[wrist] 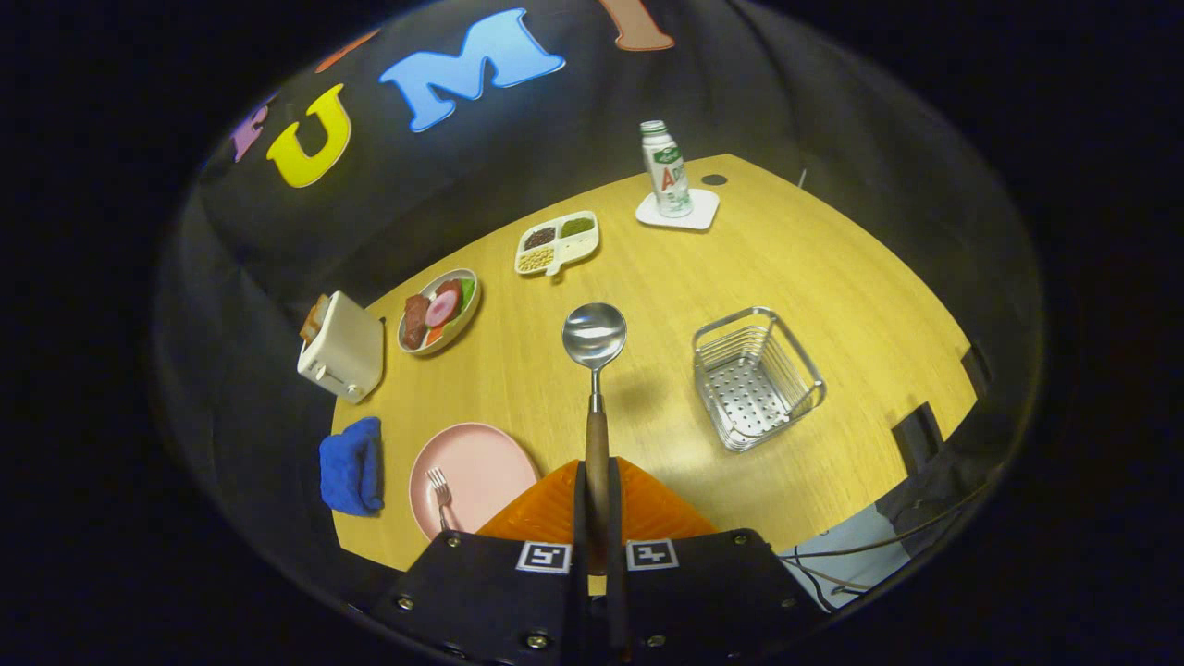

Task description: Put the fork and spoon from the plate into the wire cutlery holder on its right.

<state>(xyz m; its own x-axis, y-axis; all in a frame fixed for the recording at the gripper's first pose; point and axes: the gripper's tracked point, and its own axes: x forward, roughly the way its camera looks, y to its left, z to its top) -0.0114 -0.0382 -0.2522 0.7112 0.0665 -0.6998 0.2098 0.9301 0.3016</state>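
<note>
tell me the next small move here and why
Probably carry the spoon to the right until it hangs over the wire cutlery holder. The gripper is shut on its wooden handle, bowl pointing ahead above bare table, and the holder is empty. The fork waits on the pink plate.
</note>
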